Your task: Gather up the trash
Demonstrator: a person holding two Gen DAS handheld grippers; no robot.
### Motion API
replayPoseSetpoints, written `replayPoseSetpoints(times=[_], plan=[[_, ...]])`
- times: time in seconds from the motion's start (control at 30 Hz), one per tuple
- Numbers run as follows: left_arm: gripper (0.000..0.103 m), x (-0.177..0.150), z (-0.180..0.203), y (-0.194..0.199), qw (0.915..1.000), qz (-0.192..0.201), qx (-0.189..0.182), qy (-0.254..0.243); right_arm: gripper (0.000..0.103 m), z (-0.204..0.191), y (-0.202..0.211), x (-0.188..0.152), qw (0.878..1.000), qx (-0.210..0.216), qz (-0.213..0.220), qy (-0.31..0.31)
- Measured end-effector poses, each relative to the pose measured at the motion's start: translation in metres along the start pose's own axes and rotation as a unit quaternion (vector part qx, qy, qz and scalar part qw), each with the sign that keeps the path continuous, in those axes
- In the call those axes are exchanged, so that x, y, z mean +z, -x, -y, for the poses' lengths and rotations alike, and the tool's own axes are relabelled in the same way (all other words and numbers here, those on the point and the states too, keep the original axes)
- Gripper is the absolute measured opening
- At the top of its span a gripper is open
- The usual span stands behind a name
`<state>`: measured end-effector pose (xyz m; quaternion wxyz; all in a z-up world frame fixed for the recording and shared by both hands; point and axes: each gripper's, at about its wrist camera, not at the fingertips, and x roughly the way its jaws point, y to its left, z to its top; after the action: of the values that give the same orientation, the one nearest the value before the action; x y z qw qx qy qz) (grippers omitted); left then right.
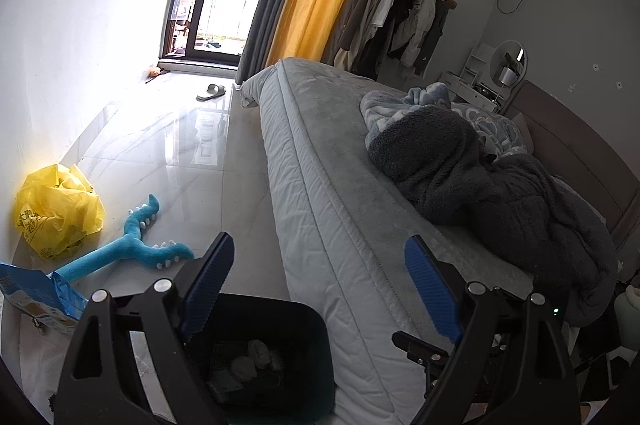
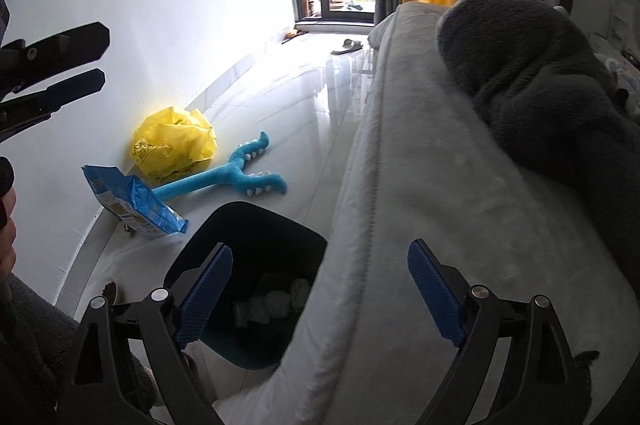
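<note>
A dark bin (image 1: pixel 316 329) stands on the floor against the bed's side, with several crumpled scraps (image 1: pixel 256 357) in it. My left gripper (image 1: pixel 320 239) hovers open above the bin, nothing between its blue pads (image 1: pixel 432 289). In the right wrist view the same bin (image 2: pixel 248 225) sits below my right gripper (image 2: pixel 320 247), which is open and empty too. The scraps (image 2: pixel 280 301) show in its bottom. The left gripper (image 2: pixel 102 55) also appears at the left edge there. A crumpled yellow plastic bag (image 2: pixel 172 141) and a blue packet (image 2: pixel 132 205) lie by the wall.
The bed (image 1: pixel 340 185) with a dark blanket (image 1: pixel 460 177) fills the right side. A blue plush toy (image 1: pixel 136 245) lies on the glossy tile floor beside the yellow bag (image 1: pixel 56 209). A slipper (image 1: pixel 211 91) lies near the balcony door. A small bowl (image 2: pixel 111 291) stands left of the bin.
</note>
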<state>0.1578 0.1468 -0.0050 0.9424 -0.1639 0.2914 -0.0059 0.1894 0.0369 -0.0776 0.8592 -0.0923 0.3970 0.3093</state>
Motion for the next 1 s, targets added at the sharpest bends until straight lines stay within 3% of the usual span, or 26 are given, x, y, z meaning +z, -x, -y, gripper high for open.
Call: replayPoseSetpoints(times=[0.13, 0.53, 0.67, 0.9, 1.0], plan=[[0.089, -0.004, 0.019, -0.008, 0.9998, -0.006, -0.011, -0.012, 0.099, 0.027, 0.030, -0.010, 0.999, -0.043, 0.025, -0.019], [0.089, -0.015, 0.070, -0.040, 0.9987, -0.024, -0.032, -0.030, 0.100, 0.084, 0.086, -0.050, 0.987, -0.140, 0.058, -0.057], [0.089, -0.020, 0.089, -0.052, 0.9981, -0.031, -0.038, -0.036, 0.100, 0.100, 0.095, -0.062, 0.986, -0.137, 0.059, -0.075], [0.089, -0.030, 0.116, -0.070, 0.9963, -0.045, -0.048, -0.055, 0.100, 0.117, 0.088, -0.082, 0.989, -0.112, 0.019, -0.100], [0.089, -0.034, 0.123, -0.077, 0.9953, -0.054, -0.053, -0.061, 0.100, 0.114, 0.085, -0.089, 0.990, -0.115, 0.014, -0.084]])
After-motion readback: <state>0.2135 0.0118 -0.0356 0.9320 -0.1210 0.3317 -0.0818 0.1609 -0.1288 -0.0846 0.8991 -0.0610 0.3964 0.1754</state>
